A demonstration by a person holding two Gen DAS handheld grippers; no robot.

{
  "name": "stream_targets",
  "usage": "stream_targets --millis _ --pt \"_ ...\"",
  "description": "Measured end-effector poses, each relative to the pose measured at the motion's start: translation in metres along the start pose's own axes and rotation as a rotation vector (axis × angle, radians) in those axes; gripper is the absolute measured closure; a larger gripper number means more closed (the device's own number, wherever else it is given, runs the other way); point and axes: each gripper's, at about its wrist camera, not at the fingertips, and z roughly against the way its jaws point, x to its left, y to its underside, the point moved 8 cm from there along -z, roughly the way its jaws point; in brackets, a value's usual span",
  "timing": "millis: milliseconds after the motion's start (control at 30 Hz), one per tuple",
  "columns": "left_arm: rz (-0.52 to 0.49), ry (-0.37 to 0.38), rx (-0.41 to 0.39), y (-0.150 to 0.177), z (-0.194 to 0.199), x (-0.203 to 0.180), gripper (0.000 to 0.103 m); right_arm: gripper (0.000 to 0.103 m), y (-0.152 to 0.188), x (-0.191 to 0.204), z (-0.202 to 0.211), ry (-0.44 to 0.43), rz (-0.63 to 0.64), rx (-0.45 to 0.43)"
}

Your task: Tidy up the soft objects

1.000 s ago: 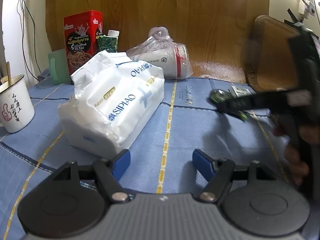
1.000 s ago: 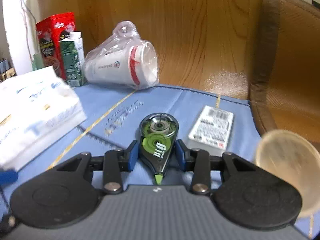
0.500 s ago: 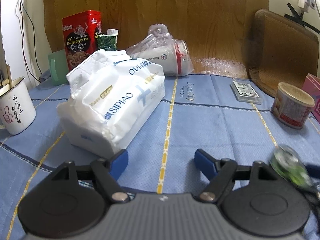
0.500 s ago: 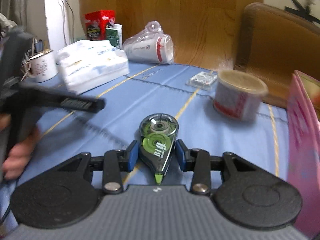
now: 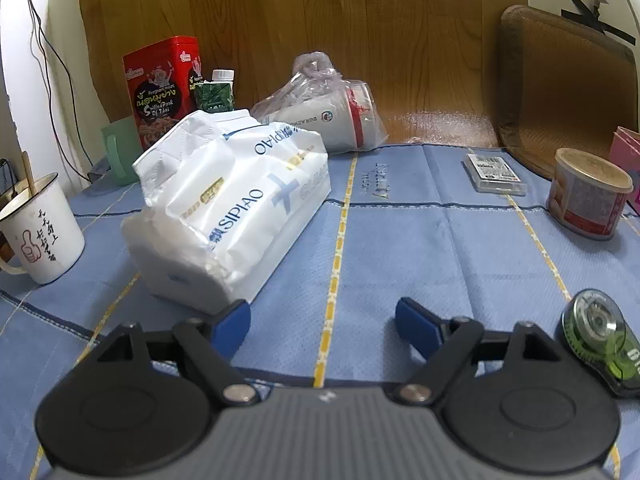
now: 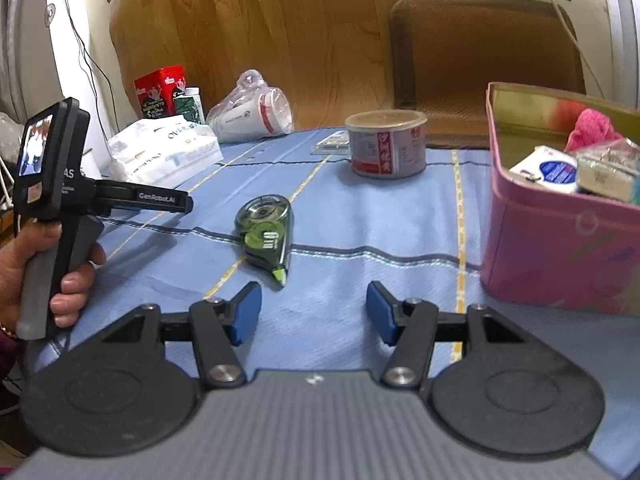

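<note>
A white SIPIAO tissue pack (image 5: 228, 216) lies on the blue cloth just beyond and left of my open, empty left gripper (image 5: 323, 322); it also shows far left in the right wrist view (image 6: 164, 156). A green correction-tape dispenser (image 6: 266, 236) lies flat on the cloth just ahead of my open, empty right gripper (image 6: 314, 316); it also shows at the lower right of the left wrist view (image 5: 600, 340). A pink box (image 6: 560, 248) holding several small items stands at the right. The left gripper's body (image 6: 52, 204) is seen at the left, held by a hand.
A white mug (image 5: 38, 232), red tin (image 5: 162, 88), green carton (image 5: 214, 96) and bagged paper cups (image 5: 332, 116) stand at the back left. A round lidded tub (image 6: 386, 142) and a flat small packet (image 5: 494, 172) lie mid-table. A brown chair back (image 6: 480, 72) is behind.
My right gripper carried the tape dispenser toward the near side of the table, opened and let it go on the cloth, then drew back. The left gripper has barely moved.
</note>
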Motion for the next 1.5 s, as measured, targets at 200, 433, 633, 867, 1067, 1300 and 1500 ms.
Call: stream_targets --millis 200,433,633,867,1067,1300,1500 --pt "0.006 -0.013 0.012 0.0 -0.003 0.003 0.007 0.041 0.006 -0.001 0.004 -0.004 -0.001 -0.007" --pt "0.081 0.027 0.062 0.004 -0.008 0.016 0.0 0.018 0.01 0.002 0.003 -0.019 0.036 -0.005" --pt "0.042 0.067 0.011 0.011 0.021 0.0 0.01 0.05 0.006 0.01 0.002 -0.017 0.083 -0.008" --pt "0.012 0.306 0.029 -0.002 0.057 -0.06 0.018 0.05 -0.013 0.024 -0.016 -0.042 0.156 -0.007" --pt "-0.008 0.431 0.167 0.01 0.041 -0.105 0.03 0.068 -0.017 0.026 -0.044 -0.075 0.144 0.042" --pt "-0.04 0.5 0.076 -0.005 0.077 -0.13 0.067 0.079 -0.022 0.025 -0.014 -0.077 0.076 -0.085" --pt "-0.121 0.594 -0.051 -0.049 0.117 -0.182 0.067 0.079 -0.052 -0.004 0.037 0.075 0.103 -0.277"
